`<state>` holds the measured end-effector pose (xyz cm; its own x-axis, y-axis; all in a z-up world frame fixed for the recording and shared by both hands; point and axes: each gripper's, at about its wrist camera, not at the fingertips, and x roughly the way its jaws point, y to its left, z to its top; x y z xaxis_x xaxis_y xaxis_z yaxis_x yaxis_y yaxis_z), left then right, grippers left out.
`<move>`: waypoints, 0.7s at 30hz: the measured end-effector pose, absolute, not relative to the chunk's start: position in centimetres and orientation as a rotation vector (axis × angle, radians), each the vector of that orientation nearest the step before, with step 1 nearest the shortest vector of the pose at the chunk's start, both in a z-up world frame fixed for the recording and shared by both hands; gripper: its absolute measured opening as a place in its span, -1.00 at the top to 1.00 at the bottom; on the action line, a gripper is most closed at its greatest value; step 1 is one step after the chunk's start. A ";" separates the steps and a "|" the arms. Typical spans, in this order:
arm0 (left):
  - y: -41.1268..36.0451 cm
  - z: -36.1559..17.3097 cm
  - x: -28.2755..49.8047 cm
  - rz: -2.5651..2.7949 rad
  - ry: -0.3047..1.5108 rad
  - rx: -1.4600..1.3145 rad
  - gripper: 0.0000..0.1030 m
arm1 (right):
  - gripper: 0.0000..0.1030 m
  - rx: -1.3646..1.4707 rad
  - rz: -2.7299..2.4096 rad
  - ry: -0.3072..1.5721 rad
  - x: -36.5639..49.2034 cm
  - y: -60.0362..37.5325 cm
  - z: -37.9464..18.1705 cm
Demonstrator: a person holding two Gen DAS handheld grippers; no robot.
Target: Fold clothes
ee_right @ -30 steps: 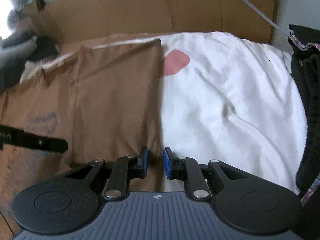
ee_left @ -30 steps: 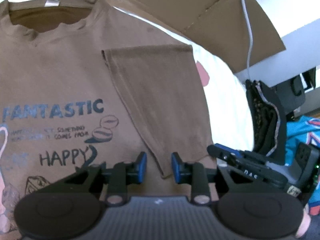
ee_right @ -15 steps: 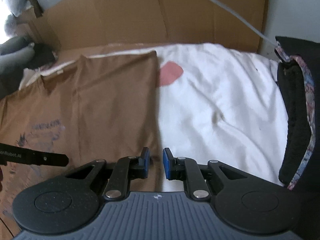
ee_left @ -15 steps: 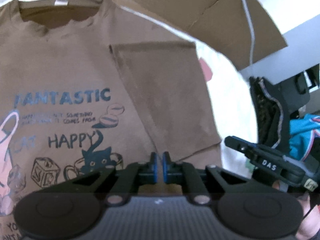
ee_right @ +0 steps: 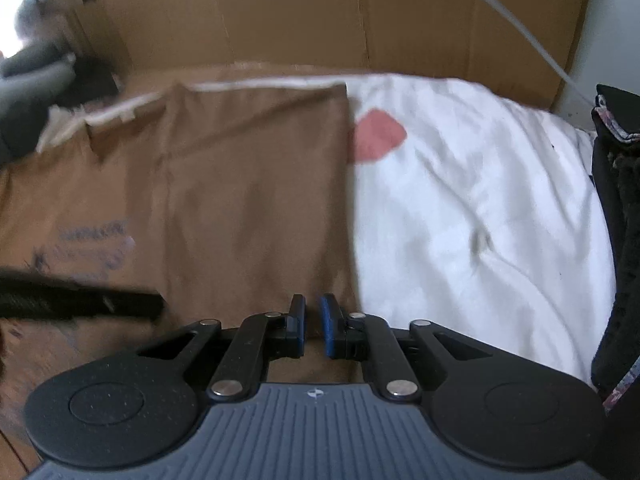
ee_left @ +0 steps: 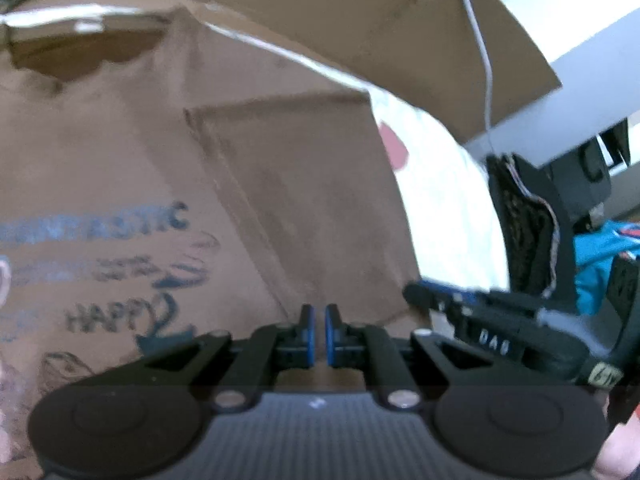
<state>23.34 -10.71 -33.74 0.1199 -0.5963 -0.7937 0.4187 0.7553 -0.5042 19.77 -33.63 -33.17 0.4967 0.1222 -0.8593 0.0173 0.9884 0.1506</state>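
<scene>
Left wrist view: brown T-shirt (ee_left: 120, 152) has its sleeve (ee_left: 304, 200) folded in at frame centre; side and bottom folds remain. Left gripper (ee_left: 319, 336) is pressed together, apparently pinching shirt fabric; right gripper (ee_right: 312, 326) is nearly closed, and I cannot tell if it grips cloth.

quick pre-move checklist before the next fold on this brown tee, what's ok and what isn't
1. Sleeve folded in over the tee: ok, it lies flat on the chest.
2. Left gripper shut: ok; whether it pinches cloth: cannot tell, the pad tips are hard to see.
3. Right gripper at the tee's folded edge: ok; jaws nearly closed, a grip on cloth: cannot tell.
4. Folded edge straight against the white sheet: ok.
5. Grippers apart from each other: ok, the right one shows beside the left in the left view, not touching.
6. Bottom hem: cannot tell, out of view.
</scene>
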 end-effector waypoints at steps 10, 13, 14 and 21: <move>-5.5 -33.0 24.7 -0.627 1.205 -0.217 0.89 | 0.75 0.191 0.056 1.048 19.9 -32.9 -32.1; -4.5 -32.4 25.1 -0.610 1.185 -0.213 0.89 | 0.75 0.185 0.054 1.045 20.2 -32.4 -31.7; -4.1 -32.2 25.2 -0.604 1.178 -0.207 0.88 | 0.75 0.184 0.055 1.039 20.3 -32.3 -31.5; -1.0 -30.8 25.6 -0.543 1.132 -0.153 0.86 | 0.74 0.203 0.063 1.011 20.4 -31.9 -30.6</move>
